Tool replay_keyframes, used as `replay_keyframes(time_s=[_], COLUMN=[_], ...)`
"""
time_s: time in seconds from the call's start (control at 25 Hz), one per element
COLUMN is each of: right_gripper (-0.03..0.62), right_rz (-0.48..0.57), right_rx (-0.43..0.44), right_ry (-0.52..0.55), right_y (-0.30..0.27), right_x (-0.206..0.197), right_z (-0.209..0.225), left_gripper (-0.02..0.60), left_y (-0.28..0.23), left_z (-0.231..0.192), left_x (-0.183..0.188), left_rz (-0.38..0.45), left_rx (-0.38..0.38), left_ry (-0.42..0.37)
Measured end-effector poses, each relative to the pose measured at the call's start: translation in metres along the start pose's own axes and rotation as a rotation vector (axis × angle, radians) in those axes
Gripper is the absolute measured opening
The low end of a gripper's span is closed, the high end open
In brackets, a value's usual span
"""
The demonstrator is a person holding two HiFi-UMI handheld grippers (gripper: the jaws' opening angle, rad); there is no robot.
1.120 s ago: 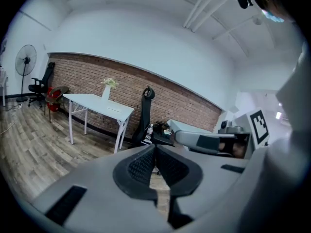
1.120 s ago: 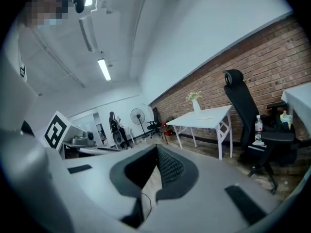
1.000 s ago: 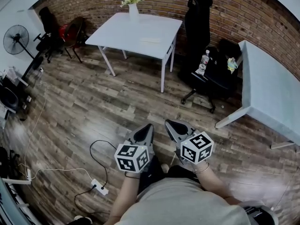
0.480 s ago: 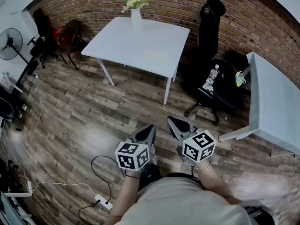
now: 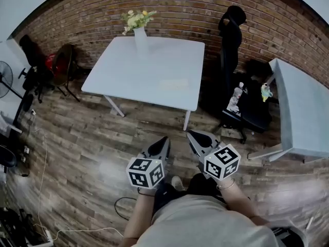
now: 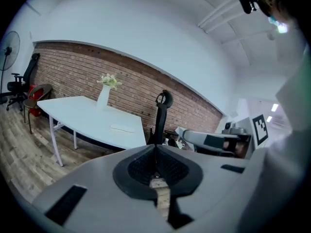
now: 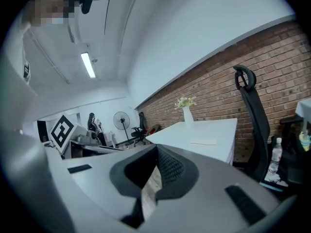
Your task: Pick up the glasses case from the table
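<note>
The glasses case (image 5: 175,85) is a pale flat box lying on the white table (image 5: 128,71), toward its near right side. It also shows small in the left gripper view (image 6: 122,128) and in the right gripper view (image 7: 203,141). My left gripper (image 5: 163,139) and right gripper (image 5: 191,134) are held side by side in front of the person, over the wooden floor, short of the table's near edge. Both point toward the table. Each has its jaws shut with nothing between them, as the left gripper (image 6: 155,147) and right gripper (image 7: 156,149) views show.
A white vase with flowers (image 5: 140,35) stands at the table's far edge. A tall black office chair (image 5: 231,40) is at the table's right, and a low black chair holding a bottle (image 5: 236,96) stands beside a second white table (image 5: 303,112). A red chair (image 5: 61,66) is at left.
The person has walked toward the white table, which is now nearer and larger in view. Both grippers stayed shut and side by side. The floor cable has slid back behind.
</note>
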State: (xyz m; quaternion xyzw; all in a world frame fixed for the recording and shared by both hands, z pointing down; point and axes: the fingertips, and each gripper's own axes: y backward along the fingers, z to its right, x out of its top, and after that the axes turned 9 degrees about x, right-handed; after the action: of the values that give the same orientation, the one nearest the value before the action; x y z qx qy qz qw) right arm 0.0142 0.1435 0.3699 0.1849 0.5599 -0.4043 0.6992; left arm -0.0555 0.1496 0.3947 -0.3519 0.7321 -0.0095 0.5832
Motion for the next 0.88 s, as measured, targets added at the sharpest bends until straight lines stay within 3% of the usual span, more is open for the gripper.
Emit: replay_keyframes(time_s=[0.24, 0.44, 0.88], right_gripper=[0.0, -0.001, 0.0], right_rz=[-0.053, -0.066, -0.064], right_rx=[-0.032, 0.004, 0.145], right_ry=[-0.007, -0.004, 0.033], right_y=[-0.026, -0.07, -0.169], right_x=[0.0, 0.008, 0.075], right_z=[0.041, 0.079, 0.192], left_gripper=[0.011, 0.011, 0.011], left_y=[-0.041, -0.075, -0.193], left_z=[-0.014, -0.046, -0.106], left_x=[0.0, 0.015, 0.116], left_rz=[-0.053, -0.059, -0.013], left_rx=[-0.031, 0.012, 0.111], left_ry=[0.027, 0.044, 0.045])
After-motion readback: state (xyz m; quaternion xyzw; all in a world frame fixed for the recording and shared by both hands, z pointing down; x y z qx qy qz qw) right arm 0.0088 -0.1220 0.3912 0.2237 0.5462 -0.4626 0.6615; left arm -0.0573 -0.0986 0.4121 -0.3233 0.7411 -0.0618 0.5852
